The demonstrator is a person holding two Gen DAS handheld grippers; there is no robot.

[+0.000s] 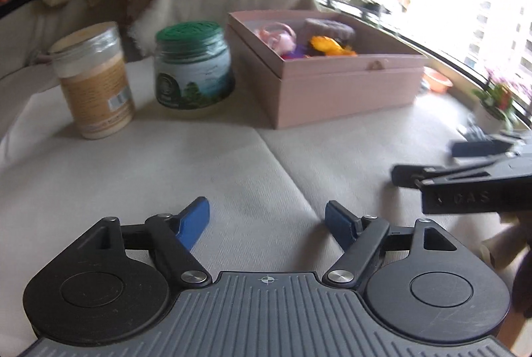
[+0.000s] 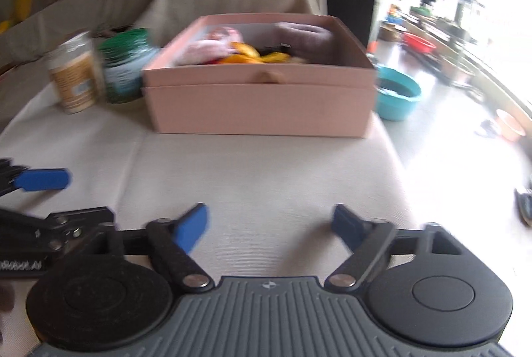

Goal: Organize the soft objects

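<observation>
Left gripper: jaws spread wide, nothing between the blue pads, hovering above the beige cushion. Right gripper: likewise wide and empty, over the same cushion.

Left wrist view: pink box at about 1 o'clock, well apart from the fingertips, lid off. Inside it lie the soft objects: pink, orange and purple pieces plus a brown-grey roll; details blurred. Green-lidded jar at 11 o'clock, just beside the box; tan jar at 10 o'clock.

Right wrist view: box at 12 o'clock, dead ahead. Teal basin on the floor at 1 o'clock.
</observation>
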